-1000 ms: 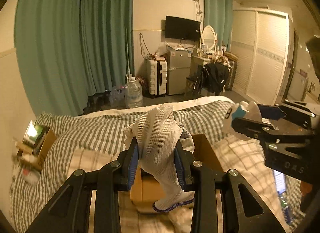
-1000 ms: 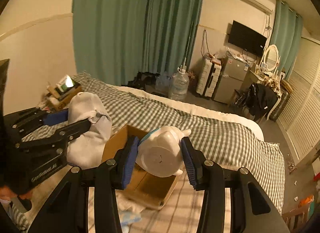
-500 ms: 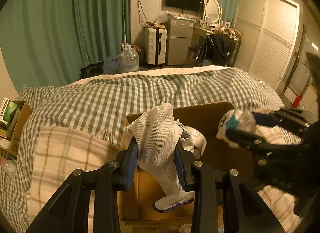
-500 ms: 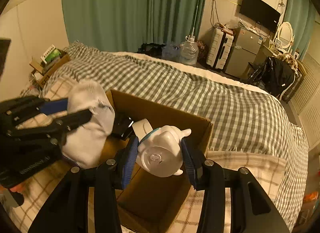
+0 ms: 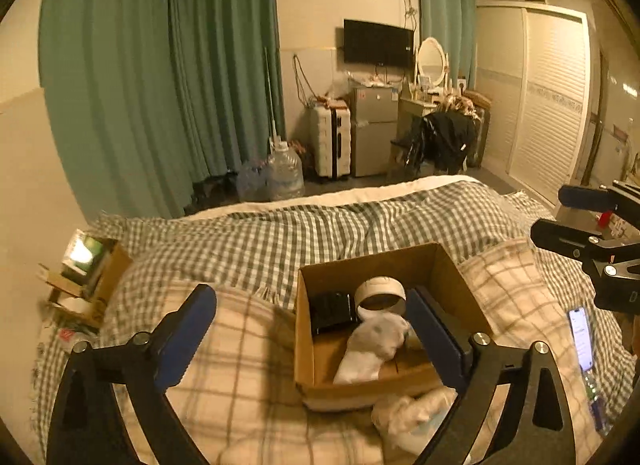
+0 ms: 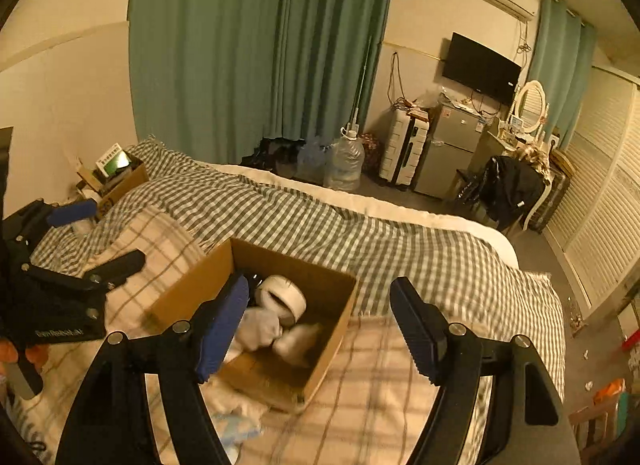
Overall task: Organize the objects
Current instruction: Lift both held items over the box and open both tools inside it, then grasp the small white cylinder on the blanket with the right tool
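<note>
Brown cardboard box [image 5: 384,345] already holds white sock [image 5: 372,349] and toy [image 6: 296,339] — left gripper [image 5: 312,337] and right gripper [image 6: 320,325] gape empty; crumpled white cloth [image 5: 412,413] near the box is left.

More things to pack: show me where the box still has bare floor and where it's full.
In the cardboard box, the far right corner, behind the white round case, shows bare floor. The near left is crowded: black item, white sock, white toy.

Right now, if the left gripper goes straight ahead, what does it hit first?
Probably the box or the blanket beside it: the open left gripper points at the box's left wall. Depth is unclear.
</note>
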`<action>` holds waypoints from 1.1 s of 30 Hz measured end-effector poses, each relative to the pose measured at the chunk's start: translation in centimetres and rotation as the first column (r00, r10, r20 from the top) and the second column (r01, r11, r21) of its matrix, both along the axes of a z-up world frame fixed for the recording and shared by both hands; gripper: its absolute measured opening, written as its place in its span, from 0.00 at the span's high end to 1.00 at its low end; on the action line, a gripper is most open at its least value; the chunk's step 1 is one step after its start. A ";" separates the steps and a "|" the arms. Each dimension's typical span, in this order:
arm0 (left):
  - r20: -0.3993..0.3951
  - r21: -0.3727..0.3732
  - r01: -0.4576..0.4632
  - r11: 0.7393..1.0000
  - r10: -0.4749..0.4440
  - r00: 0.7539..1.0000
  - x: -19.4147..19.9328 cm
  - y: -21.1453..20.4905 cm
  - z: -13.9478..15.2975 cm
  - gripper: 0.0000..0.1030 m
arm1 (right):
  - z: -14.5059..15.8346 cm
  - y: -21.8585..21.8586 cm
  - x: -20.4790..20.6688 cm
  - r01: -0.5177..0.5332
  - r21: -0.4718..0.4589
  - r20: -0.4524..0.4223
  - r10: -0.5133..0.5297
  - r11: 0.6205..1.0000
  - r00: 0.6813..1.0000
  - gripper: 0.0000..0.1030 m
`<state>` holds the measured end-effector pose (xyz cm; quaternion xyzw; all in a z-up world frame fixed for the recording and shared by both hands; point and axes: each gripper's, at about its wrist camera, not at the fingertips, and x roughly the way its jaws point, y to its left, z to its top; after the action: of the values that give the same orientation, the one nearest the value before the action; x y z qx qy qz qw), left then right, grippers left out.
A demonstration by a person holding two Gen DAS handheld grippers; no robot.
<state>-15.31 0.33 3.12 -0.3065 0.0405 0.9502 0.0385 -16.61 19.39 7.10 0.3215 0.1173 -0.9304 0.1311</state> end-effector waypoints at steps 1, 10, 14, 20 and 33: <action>-0.012 -0.003 -0.005 1.000 0.005 1.000 1.1 -0.2 0.5 0.03 | 0.1 0.4 1.5 -0.001 -0.002 -0.001 0.001 1.000 1.000 0.29; -0.045 0.090 -0.010 0.996 0.014 0.999 9.7 -1.3 -0.4 0.00 | -3.5 1.9 10.2 0.022 -0.027 0.036 -0.021 0.999 0.999 0.29; -0.019 0.094 -0.036 0.995 0.038 0.999 11.2 -1.4 -2.8 0.00 | -6.1 0.8 11.9 0.003 -0.013 0.046 -0.002 1.000 0.999 0.29; 0.031 0.107 -0.077 0.991 0.075 0.997 11.3 -1.8 -7.2 0.00 | -12.7 -1.4 11.2 -0.034 -0.039 0.154 0.039 0.999 0.987 0.29; 0.152 0.054 -0.078 0.995 0.069 0.986 10.0 -1.5 -13.5 0.00 | -19.6 -3.8 10.2 -0.088 -0.013 0.294 0.088 0.996 0.952 0.80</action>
<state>-5.29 -1.13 -10.36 -0.3772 -0.0025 0.9260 0.0154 -6.44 15.63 -12.54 0.4507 0.1108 -0.8654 0.1886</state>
